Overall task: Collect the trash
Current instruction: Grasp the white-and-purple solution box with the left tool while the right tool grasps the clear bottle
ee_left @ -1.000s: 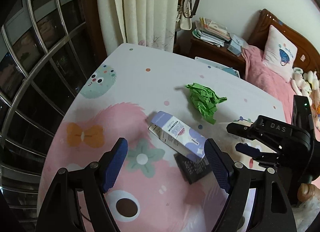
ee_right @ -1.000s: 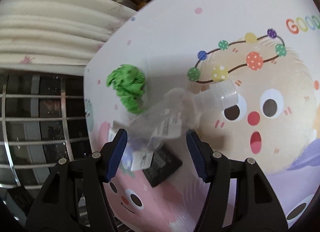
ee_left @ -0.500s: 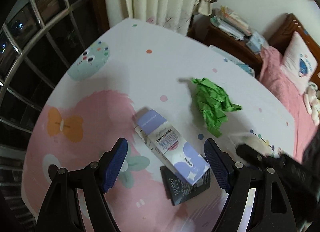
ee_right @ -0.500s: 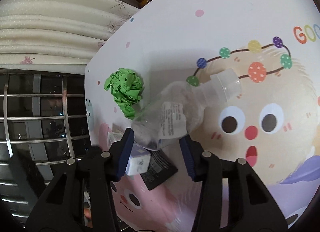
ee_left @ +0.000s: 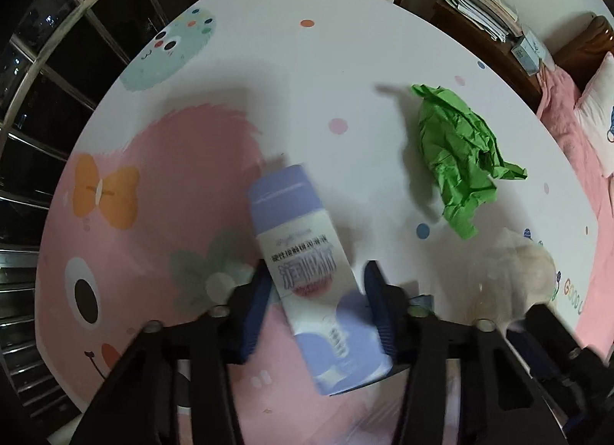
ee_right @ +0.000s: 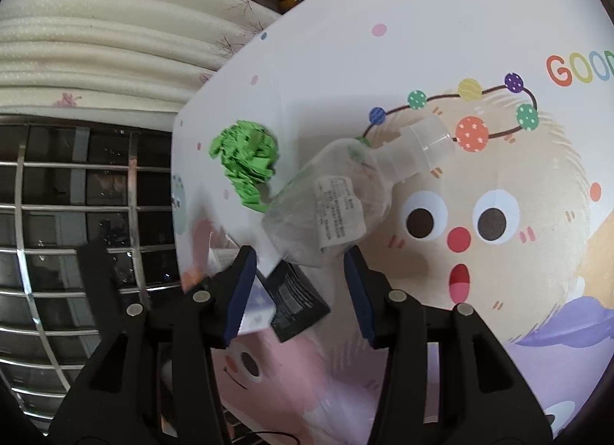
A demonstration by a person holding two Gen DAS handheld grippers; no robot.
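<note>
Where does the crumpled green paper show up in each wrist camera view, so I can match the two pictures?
Left wrist view: the crumpled green paper lies right of centre, up and right of the purple-and-white box.
Right wrist view: it lies left of centre, just left of the clear plastic bottle.
Shared landmark: that box, at the left pad.

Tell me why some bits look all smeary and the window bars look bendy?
Left wrist view: the purple-and-white carton and blue pads are smeared by motion, while the green crumpled paper stays sharp. Right wrist view: the clear plastic bottle is fairly crisp, the carton's end blurred. Both views: the fisheye lens bends the window bars.
</note>
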